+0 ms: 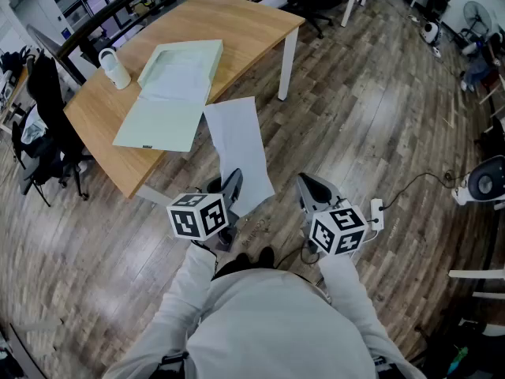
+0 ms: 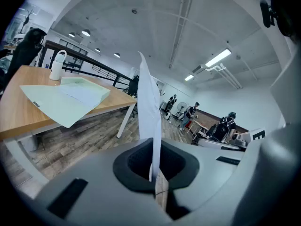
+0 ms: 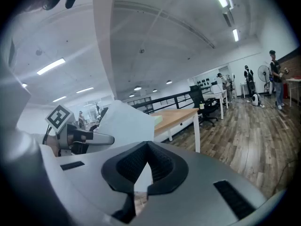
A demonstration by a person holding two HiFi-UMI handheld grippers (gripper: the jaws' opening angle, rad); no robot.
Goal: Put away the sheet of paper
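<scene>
Item: sheet of paper [image 1: 239, 144], pinched at its near end by the left hand-held gripper [image 1: 232, 180], held in the air beyond the counter's [image 1: 245, 22] near edge. Right hand-held gripper [image 1: 310, 183]: jaws together, empty. Handling advice: it likely needed a firm grip and a flat slide into the open folder [image 1: 170, 93].

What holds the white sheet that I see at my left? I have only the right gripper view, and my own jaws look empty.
Observer: The left gripper holds it. In the left gripper view its jaws are shut on the near edge of the sheet of paper.
Operator: And on my side?
Observer: In the head view the right gripper is beside the sheet's right edge, apart from it.
Operator: Where could the sheet go?
Observer: Probably into the pale green folder. The head view shows it lying open on the table, beside a white bottle.
</scene>
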